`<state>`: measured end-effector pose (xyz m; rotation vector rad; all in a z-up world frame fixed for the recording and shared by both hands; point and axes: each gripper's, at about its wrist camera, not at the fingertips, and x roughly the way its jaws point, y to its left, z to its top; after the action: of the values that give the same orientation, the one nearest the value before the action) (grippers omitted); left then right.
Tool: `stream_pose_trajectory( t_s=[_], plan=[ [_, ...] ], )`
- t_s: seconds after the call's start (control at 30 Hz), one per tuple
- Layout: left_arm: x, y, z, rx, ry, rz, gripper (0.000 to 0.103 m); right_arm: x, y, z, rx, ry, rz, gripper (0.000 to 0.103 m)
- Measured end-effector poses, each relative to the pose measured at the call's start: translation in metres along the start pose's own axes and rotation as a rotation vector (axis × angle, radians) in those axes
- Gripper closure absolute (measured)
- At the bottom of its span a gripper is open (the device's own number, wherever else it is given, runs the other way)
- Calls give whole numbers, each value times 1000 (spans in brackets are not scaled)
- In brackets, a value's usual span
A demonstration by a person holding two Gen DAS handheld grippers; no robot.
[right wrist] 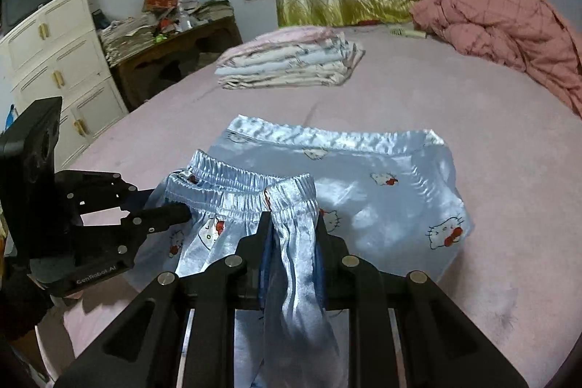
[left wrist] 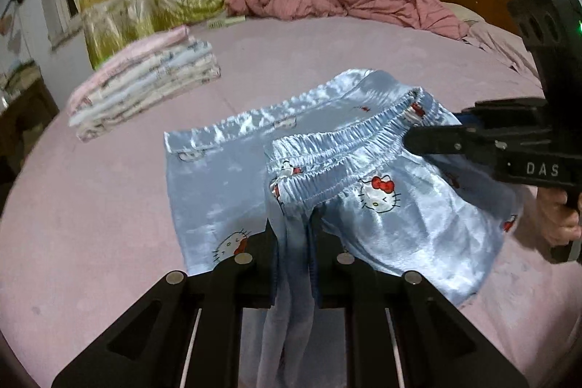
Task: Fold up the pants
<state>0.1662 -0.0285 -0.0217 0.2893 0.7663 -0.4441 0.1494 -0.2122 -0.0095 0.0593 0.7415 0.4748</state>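
We hold blue satin cat-print pants (left wrist: 382,199) on pink bedsheet (left wrist: 109,206). Left gripper (left wrist: 293,224) clenched on waistband end; right gripper (right wrist: 293,220) clenched on other end. Waistband spans between our grippers, lifted; leg hems lie flat beyond, toward folded clothes stack (right wrist: 291,68). Both hands equally near; we judge next move carries waistband forward onto hems.

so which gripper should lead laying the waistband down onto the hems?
Neither clearly: left gripper and right gripper each pinch an end of the pants waistband, lifted together. Probably move both.
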Motion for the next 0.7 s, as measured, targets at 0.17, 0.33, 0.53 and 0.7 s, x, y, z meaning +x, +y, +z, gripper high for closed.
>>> stream_pose_trajectory(
  t_s=[0.17,0.33,0.53,0.7],
  plan=[
    [17,8,-1,-45,17,-33,90,25,-18,-8,61,46,-1,83],
    [7,11,8,-50,16,-60,92,26,-24,-1,98,49,21,83],
    [2,5,-1,-56,117,-95,92,30,-23,1,120,108,60,83],
    [-3,6,-15,-83,139,-63,92,28,-20,-11,120,134,60,83]
  ],
)
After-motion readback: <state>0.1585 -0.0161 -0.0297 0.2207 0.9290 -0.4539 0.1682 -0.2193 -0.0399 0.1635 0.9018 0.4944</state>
